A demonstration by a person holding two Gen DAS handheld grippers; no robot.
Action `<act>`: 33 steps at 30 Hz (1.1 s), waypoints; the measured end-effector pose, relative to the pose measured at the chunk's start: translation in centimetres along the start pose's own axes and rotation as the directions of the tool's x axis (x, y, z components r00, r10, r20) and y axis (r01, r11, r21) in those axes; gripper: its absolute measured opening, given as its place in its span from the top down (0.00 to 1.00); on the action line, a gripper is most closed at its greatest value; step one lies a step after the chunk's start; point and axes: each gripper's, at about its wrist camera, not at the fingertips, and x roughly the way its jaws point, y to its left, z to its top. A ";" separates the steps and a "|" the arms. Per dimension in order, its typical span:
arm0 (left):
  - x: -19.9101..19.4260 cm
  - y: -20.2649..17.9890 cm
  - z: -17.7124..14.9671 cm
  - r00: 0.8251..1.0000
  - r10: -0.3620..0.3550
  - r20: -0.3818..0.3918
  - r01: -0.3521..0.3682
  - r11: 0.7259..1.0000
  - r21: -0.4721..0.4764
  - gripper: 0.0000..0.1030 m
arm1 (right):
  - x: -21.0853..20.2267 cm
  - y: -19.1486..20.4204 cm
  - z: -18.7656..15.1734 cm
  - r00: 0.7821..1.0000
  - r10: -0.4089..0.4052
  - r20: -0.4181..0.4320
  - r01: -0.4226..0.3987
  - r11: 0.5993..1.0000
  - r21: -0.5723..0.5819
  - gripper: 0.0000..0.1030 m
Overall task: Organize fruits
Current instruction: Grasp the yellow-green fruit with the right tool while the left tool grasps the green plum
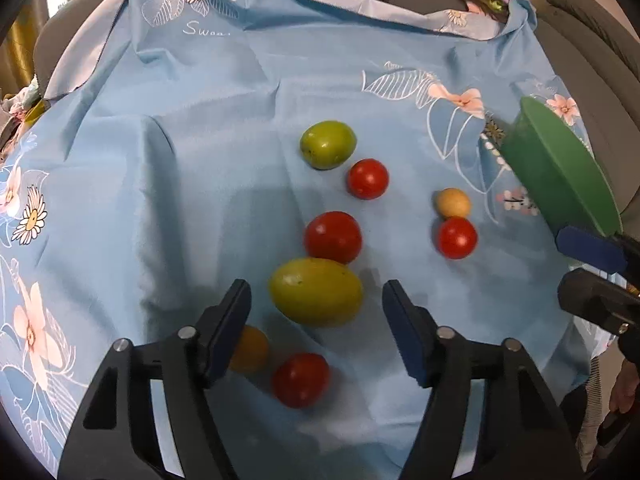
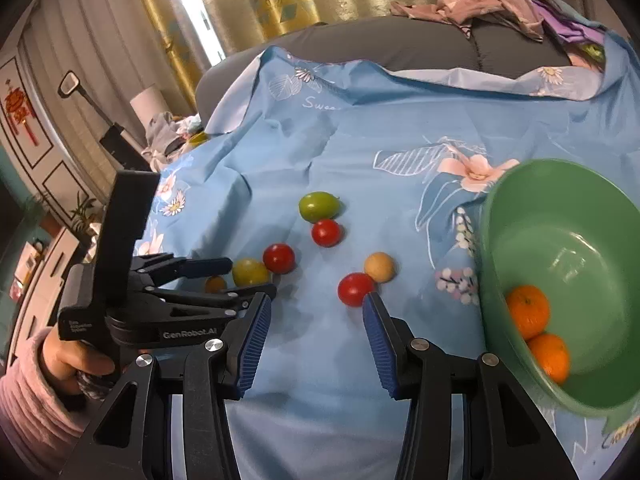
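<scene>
blue floral cloth (image 1: 200,160) was strewn with loose fruit; the left gripper (image 1: 316,300), jaws open, was poised around a yellow-green fruit (image 1: 316,291), seemingly needing only closure; the right gripper (image 2: 316,332) was open and empty; two oranges (image 2: 528,311) inside the green bowl (image 2: 560,208) were shown only by the right view.

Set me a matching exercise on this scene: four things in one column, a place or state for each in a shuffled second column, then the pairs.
Things:
1. two oranges
2. large yellow-green fruit
3. beige ball
4. left gripper

Places or states:
A. open, empty
B. inside the green bowl
C. on the blue cloth, between open fingers
D. touching a red tomato

Pairs: 1-B, 2-C, 3-D, 4-A
</scene>
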 end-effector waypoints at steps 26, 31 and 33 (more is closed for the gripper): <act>-3.1 5.9 2.0 0.988 -0.054 0.144 0.073 0.988 -0.135 0.54 | 13.3 2.2 8.5 0.986 -0.110 -0.128 0.091 0.985 -0.145 0.51; -3.0 6.0 2.0 0.988 -0.062 0.139 0.081 0.988 -0.133 0.54 | 15.8 2.1 8.7 0.968 -0.172 -0.182 0.142 0.976 -0.166 0.51; -3.0 5.9 1.9 0.988 -0.060 0.140 0.078 0.988 -0.131 0.54 | 16.2 2.0 8.5 0.967 -0.164 -0.194 0.133 0.978 -0.161 0.51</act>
